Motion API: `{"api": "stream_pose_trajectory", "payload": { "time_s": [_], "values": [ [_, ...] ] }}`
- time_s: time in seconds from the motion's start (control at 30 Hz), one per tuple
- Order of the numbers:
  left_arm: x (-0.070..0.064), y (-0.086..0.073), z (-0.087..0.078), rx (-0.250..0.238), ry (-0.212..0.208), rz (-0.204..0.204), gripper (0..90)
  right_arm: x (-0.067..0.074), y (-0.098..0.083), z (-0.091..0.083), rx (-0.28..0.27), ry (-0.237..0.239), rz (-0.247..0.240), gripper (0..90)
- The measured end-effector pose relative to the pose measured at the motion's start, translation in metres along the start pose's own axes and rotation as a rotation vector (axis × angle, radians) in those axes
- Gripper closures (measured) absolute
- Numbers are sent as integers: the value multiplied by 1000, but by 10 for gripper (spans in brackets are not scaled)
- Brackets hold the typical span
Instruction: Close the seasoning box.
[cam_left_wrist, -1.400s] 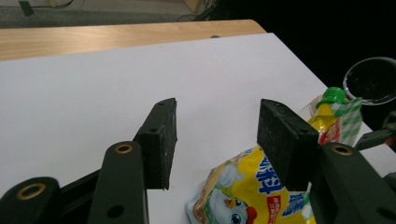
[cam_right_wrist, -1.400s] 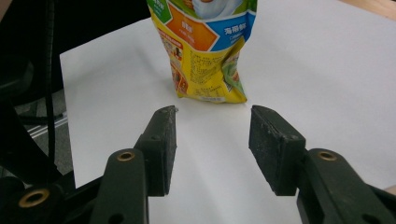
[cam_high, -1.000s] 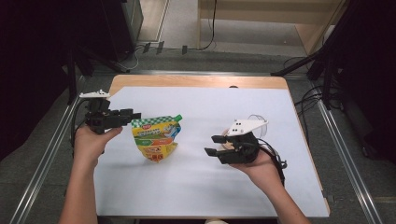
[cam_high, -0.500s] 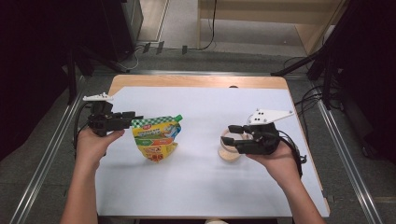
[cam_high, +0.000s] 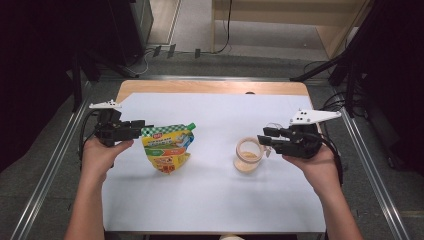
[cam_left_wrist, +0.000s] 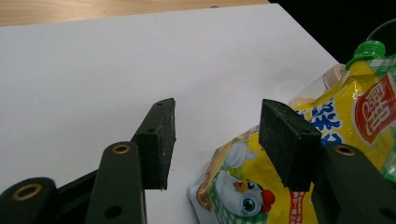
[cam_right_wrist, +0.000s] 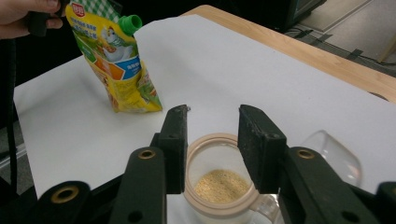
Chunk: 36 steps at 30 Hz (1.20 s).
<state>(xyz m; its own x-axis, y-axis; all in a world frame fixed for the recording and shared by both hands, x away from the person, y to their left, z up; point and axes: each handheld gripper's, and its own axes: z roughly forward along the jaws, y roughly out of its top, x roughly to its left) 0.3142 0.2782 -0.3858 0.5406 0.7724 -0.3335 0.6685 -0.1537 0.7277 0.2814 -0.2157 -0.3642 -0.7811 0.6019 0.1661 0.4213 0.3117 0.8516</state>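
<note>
A yellow stand-up pouch (cam_high: 167, 149) with a green cap (cam_high: 191, 126) stands left of centre on the white sheet. My left gripper (cam_high: 141, 127) is at its top left corner. In the left gripper view its jaws (cam_left_wrist: 215, 135) are apart, and the pouch (cam_left_wrist: 327, 116) sits beside and behind the right jaw with nothing pinched. A clear jar (cam_high: 247, 156) with yellow powder in it stands right of centre. My right gripper (cam_high: 263, 140) hovers at the jar's right edge. Its jaws (cam_right_wrist: 212, 144) have just been closing and stand above the jar's mouth (cam_right_wrist: 219, 186), not pressing on it.
A white sheet (cam_high: 210, 200) covers the wooden table (cam_high: 210, 87), and metal rails run along both sides. A clear glass dome (cam_right_wrist: 331, 154) lies just beyond the jar in the right gripper view. The pouch (cam_right_wrist: 119, 60) stands well to the jar's left.
My right gripper has moved to the right and slightly up, uncovering the jar that it hid a second ago. The left gripper and the pouch have stayed put.
</note>
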Motion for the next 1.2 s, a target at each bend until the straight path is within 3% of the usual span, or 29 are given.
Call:
{"api": "stream_pose_trajectory", "payload": {
  "time_s": [0.63, 0.97, 1.2],
  "values": [
    [1, -2, 2, 9, -15, -9, 459, -33, -9, -33, -15, -94, 74, 892],
    [3, -3, 3, 11, -15, -12, 455, -50, -23, -30, 3, -125, 133, 900],
    [3, -3, 3, 12, -14, -10, 455, -58, -34, -16, 40, -123, 159, 900]
  ]
}}
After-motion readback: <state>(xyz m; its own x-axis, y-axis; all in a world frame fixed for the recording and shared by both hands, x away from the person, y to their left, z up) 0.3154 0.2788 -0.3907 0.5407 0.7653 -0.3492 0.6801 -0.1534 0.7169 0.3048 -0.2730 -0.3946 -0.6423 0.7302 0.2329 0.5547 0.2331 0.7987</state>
